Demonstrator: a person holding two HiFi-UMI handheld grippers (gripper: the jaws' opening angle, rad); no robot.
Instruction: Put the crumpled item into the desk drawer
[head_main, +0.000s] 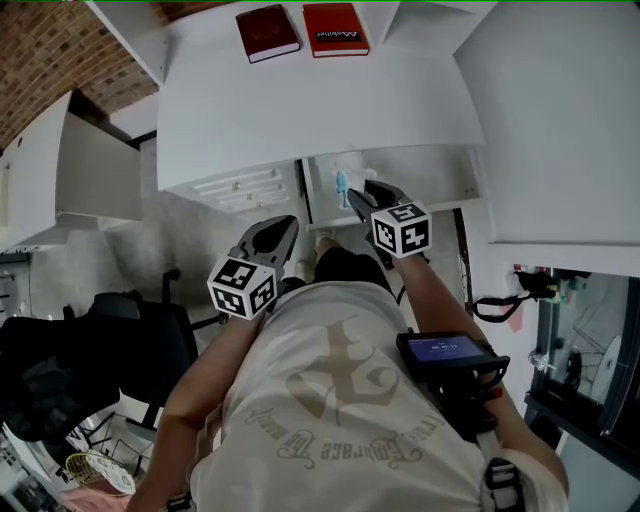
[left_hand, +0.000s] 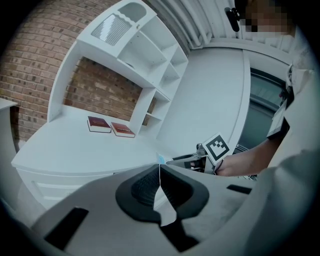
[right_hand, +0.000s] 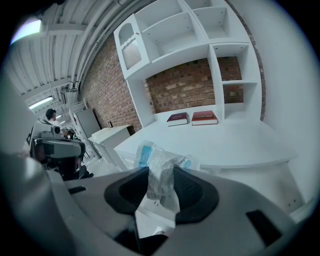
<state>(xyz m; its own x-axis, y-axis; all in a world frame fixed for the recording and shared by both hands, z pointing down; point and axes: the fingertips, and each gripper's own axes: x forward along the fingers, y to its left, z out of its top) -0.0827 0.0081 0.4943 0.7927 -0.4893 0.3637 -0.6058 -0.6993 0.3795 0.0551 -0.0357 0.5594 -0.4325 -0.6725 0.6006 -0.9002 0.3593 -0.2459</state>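
Note:
The crumpled item (right_hand: 161, 186) is a clear plastic wrapper with blue print. My right gripper (right_hand: 161, 172) is shut on it, and the wrapper bulges out past the pads. In the head view the right gripper (head_main: 356, 193) holds the wrapper (head_main: 341, 185) over the left part of the open white desk drawer (head_main: 430, 175). My left gripper (head_main: 288, 224) hangs lower left, in front of the desk and apart from the drawer, with its jaws together and nothing in them. The left gripper view shows its pads (left_hand: 145, 186) touching and the right gripper's marker cube (left_hand: 218, 146) beyond.
Two red books (head_main: 267, 32) (head_main: 335, 28) lie at the back of the white desk top (head_main: 300, 100). A closed drawer front (head_main: 238, 187) is left of the open one. A black chair (head_main: 90, 350) stands at lower left, and a white cabinet (head_main: 60, 170) at left.

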